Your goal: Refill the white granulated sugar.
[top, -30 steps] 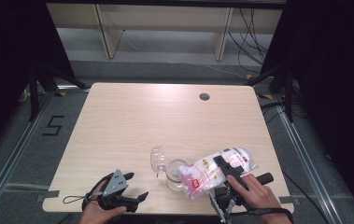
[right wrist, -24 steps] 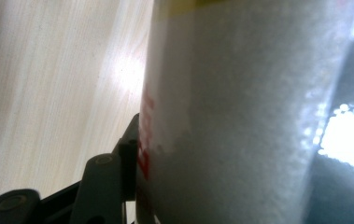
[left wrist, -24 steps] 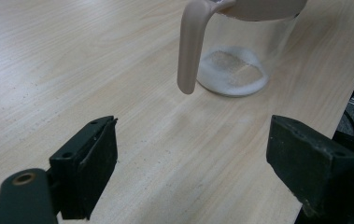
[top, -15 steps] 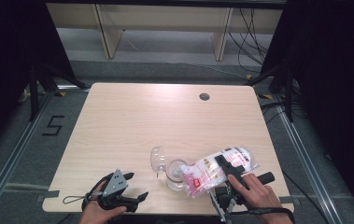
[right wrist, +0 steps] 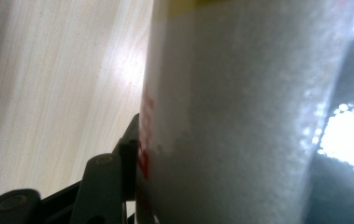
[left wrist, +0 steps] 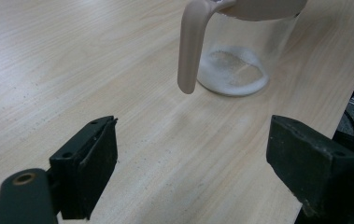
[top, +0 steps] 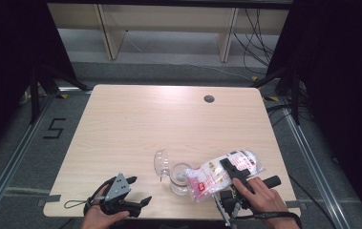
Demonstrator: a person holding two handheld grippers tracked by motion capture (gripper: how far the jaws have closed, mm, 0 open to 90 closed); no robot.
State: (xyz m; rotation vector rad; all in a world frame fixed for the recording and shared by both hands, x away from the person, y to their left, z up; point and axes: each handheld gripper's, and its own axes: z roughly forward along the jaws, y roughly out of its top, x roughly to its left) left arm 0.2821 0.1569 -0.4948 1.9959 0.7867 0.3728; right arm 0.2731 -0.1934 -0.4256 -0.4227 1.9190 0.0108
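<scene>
Right gripper (top: 231,171) clamps the bag (top: 217,174) tilted over the jar (top: 178,177).

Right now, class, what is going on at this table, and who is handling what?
A person works at a wooden table with a gripper in each hand. The right gripper is clamped on a clear bag of white grains, tilted with one end at the mouth of a small clear jar whose hinged lid stands open. A little white powder lies in the jar's bottom. The left gripper rests near the table's front edge, jaws open, holding nothing.

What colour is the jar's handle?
Pale beige, on the clear jar's handle; the left gripper view shows it best.
</scene>
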